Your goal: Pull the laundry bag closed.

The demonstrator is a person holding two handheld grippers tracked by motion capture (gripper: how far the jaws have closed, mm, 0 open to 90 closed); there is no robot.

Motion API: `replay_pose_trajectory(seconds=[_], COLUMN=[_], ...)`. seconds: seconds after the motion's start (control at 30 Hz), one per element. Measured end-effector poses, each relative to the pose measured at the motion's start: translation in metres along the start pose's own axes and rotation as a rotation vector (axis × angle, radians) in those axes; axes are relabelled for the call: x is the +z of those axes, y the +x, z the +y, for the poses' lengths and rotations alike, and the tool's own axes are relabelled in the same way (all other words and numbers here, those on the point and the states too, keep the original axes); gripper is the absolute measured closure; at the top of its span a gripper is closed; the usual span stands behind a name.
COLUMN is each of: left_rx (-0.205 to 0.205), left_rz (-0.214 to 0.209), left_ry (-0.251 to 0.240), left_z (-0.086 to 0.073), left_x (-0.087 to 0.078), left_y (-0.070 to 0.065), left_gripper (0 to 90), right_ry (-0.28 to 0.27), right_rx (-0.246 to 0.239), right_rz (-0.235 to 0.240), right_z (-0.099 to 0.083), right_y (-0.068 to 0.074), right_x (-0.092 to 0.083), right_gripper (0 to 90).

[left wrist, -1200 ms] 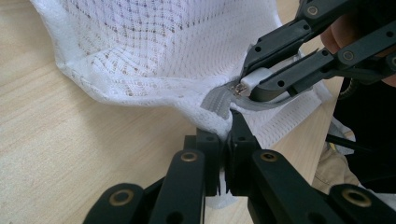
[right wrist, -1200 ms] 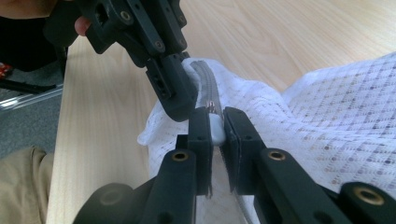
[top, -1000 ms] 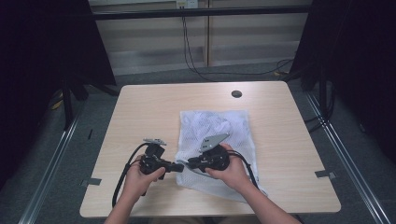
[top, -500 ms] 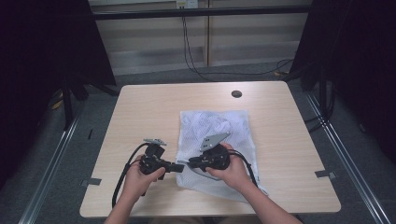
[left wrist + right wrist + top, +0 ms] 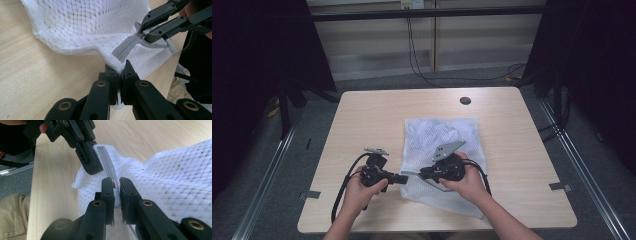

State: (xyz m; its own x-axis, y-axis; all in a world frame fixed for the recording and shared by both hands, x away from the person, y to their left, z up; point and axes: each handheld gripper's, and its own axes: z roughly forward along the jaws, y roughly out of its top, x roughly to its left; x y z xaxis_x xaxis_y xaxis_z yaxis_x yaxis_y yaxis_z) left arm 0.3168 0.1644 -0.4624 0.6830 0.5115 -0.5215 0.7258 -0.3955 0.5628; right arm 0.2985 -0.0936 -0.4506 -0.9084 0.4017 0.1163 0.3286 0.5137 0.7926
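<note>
Both grippers pinch the mesh bag [image 5: 443, 137]: left gripper [image 5: 121, 75] clamps its corner, right gripper [image 5: 115, 185] grips the zipper pull [image 5: 114, 183]. Zipper [image 5: 125, 49] looks closed near the left gripper; opening is not finished, I think.

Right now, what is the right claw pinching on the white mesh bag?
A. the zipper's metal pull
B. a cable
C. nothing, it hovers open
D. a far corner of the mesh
A: in the right gripper view the right claw is closed on the small metal pull at the end of the grey zipper of the mesh bag.
</note>
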Motion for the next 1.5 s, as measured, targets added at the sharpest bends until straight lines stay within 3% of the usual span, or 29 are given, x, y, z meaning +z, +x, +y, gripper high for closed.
replay_pose_trajectory(seconds=[0.63,1.1,1.5], left_rx=[-0.006,-0.012,-0.023], left_rz=[0.036,0.010,0.018], left_ry=[0.007,0.006,0.009], left_z=[0.0003,0.0005,-0.0013], left_x=[-0.0011,-0.0016,-0.0029], left_y=[0.0012,0.0033,0.0051], left_gripper=[86.5,86.5,86.5], right_ry=[0.006,-0.002,-0.001], right_rx=[-0.002,-0.001,-0.001], right_rz=[-0.003,0.000,0.008], right_z=[-0.0028,-0.0037,-0.0036], right_y=[-0.0016,-0.0036,-0.0040], right_x=[-0.0015,-0.0059,-0.0022], right_gripper=[82.4,82.4,82.4])
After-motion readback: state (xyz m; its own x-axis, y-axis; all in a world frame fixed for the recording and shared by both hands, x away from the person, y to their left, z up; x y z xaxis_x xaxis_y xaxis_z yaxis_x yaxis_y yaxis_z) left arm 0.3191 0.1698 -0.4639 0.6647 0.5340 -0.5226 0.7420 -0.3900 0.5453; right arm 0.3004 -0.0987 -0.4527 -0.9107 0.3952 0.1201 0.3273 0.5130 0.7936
